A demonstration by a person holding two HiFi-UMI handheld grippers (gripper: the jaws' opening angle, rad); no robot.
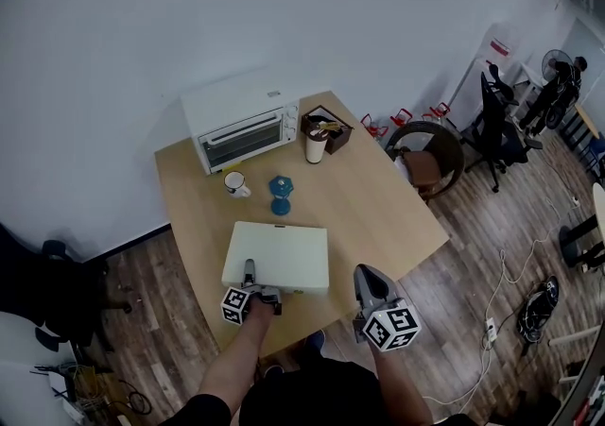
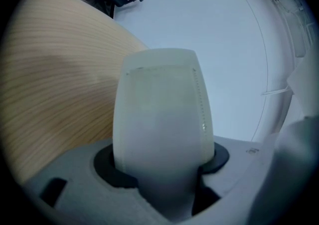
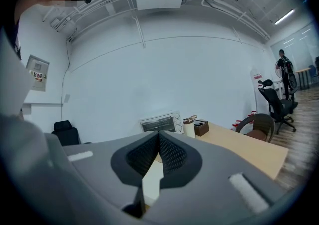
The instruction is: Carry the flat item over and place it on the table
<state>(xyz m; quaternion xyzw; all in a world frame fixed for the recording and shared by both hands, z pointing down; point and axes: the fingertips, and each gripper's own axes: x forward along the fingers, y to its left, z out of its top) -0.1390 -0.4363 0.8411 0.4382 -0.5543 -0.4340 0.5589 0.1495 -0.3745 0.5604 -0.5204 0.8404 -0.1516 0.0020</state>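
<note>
A flat white rectangular item [image 1: 279, 254] lies level over the front part of the wooden table [image 1: 378, 207]; whether it rests on the wood I cannot tell. My left gripper [image 1: 251, 275] is shut on its near edge. In the left gripper view the item [image 2: 162, 104] fills the space between the jaws [image 2: 162, 161], with both dark pads pressed against its sides. My right gripper [image 1: 365, 273] hangs off the table's front edge, to the right of the item. Its jaws [image 3: 159, 136] meet at the tips with nothing between them.
At the back of the table stand a white toaster oven [image 1: 241, 127], a mug [image 1: 235, 184], a blue object [image 1: 281, 194], a tumbler [image 1: 316, 145] and a brown box [image 1: 329, 127]. A wicker chair [image 1: 427, 155], an office chair [image 1: 496, 127] and floor cables [image 1: 501, 292] are to the right.
</note>
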